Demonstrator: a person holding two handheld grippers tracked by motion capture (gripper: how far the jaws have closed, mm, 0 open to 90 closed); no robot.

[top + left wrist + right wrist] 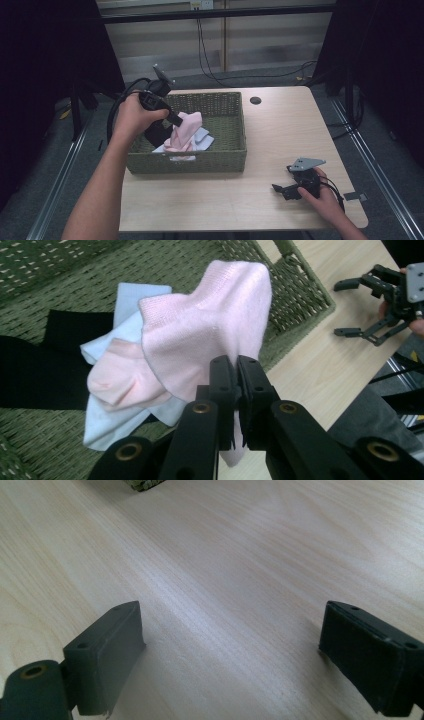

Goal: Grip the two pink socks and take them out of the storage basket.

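hidden stuff: the pink sock [210, 335] covers most of the light blue sock [131, 325] and a second pink sock [127, 382] under it; a black garment [45, 365] in the basket [220, 160] is too dark to make out, honestly.
left hand [131, 117]: up over the basket's left side, forearm coming in from the bottom, left gripper [235, 371] angled down into it.
left jaws: clenched tight on the pink sock's edge, sock dangling above the pile.
right hand [325, 197]: parked near the table [280, 130] front right corner.
right gripper [232, 645]: jaws released wide, just bare wood between them.
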